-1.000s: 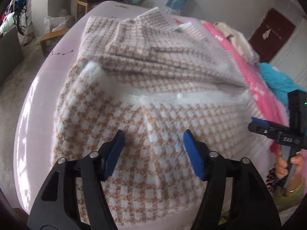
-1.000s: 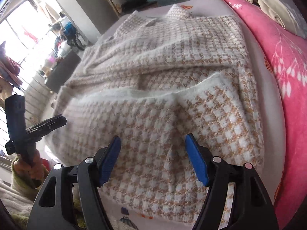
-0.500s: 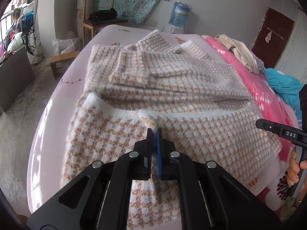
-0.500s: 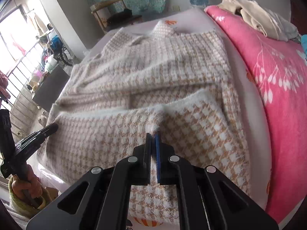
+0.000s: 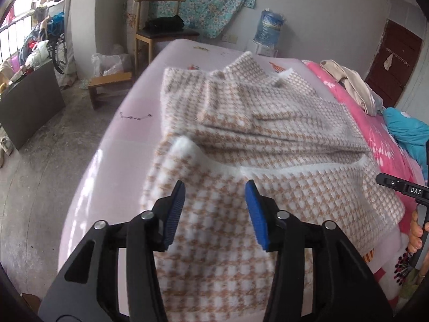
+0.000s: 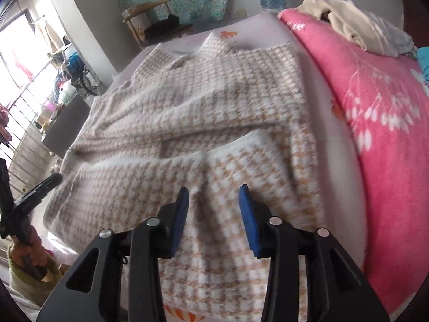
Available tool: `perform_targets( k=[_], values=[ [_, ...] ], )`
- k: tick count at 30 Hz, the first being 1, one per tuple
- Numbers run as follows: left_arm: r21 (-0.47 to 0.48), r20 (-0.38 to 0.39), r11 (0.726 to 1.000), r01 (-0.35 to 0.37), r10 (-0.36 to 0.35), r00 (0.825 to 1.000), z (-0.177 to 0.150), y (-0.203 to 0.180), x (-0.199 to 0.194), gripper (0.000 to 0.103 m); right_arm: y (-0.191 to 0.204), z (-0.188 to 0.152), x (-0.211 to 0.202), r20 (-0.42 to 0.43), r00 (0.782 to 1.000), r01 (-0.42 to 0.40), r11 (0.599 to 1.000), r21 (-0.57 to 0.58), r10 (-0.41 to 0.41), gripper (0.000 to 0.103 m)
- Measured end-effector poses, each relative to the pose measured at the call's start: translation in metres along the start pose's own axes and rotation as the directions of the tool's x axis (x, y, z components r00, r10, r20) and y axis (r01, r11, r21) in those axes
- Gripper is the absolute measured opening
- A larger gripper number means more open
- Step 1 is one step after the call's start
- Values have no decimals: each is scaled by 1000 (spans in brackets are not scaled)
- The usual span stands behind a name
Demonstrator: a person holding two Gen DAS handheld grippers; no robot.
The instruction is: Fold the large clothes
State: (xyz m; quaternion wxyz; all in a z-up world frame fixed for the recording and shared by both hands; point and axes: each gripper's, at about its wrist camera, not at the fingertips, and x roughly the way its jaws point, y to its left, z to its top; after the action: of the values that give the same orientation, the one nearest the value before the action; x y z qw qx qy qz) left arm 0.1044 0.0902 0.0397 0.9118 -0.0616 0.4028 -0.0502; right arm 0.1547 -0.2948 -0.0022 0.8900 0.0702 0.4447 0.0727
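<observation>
A large tan-and-white houndstooth sweater (image 5: 268, 123) lies on a pale pink bed (image 5: 126, 134), its near part folded up over the body with a fluffy white edge (image 5: 295, 167) across the middle. It also shows in the right wrist view (image 6: 203, 112). My left gripper (image 5: 215, 209) is open and empty just above the folded near part, left side. My right gripper (image 6: 213, 209) is open and empty above the folded part, right side. Each gripper shows at the edge of the other's view: the right one (image 5: 402, 187), the left one (image 6: 34, 193).
A pink flowered blanket (image 6: 388, 123) covers the bed's right side, with beige clothes (image 6: 348, 24) and a blue garment (image 5: 407, 131) on it. A wooden chair (image 5: 161, 26), a low stool (image 5: 110, 83) and a water jug (image 5: 269, 25) stand beyond the bed. Concrete floor lies left.
Both grippers were shut half a second ago, pinched at the folded fabric; now both have opened and the sweater's folded part lies released on the body.
</observation>
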Motion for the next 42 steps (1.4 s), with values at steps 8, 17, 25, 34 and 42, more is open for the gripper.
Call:
perform_targets(
  k=[8, 17, 25, 34, 42],
  values=[
    [-33, -78, 995, -95, 92, 993, 1, 38, 26, 46, -15, 7, 17, -44, 992, 114, 993, -42, -116, 50],
    [-28, -24, 996, -89, 88, 996, -6, 33, 24, 23, -10, 1, 26, -66, 985, 155, 986, -55, -159, 39],
    [-6, 130, 998, -67, 67, 989, 12, 20, -21, 3, 10, 7, -22, 80, 972, 227, 971, -78, -221, 7],
    [10, 125, 997, -80, 78, 989, 37, 16, 8, 2, -5, 25, -31, 129, 955, 272, 962, -33, -266, 7],
    [-19, 106, 980, -196, 197, 975, 26, 35, 18, 0, -8, 21, 5, 82, 952, 301, 952, -52, -296, 7]
  ],
)
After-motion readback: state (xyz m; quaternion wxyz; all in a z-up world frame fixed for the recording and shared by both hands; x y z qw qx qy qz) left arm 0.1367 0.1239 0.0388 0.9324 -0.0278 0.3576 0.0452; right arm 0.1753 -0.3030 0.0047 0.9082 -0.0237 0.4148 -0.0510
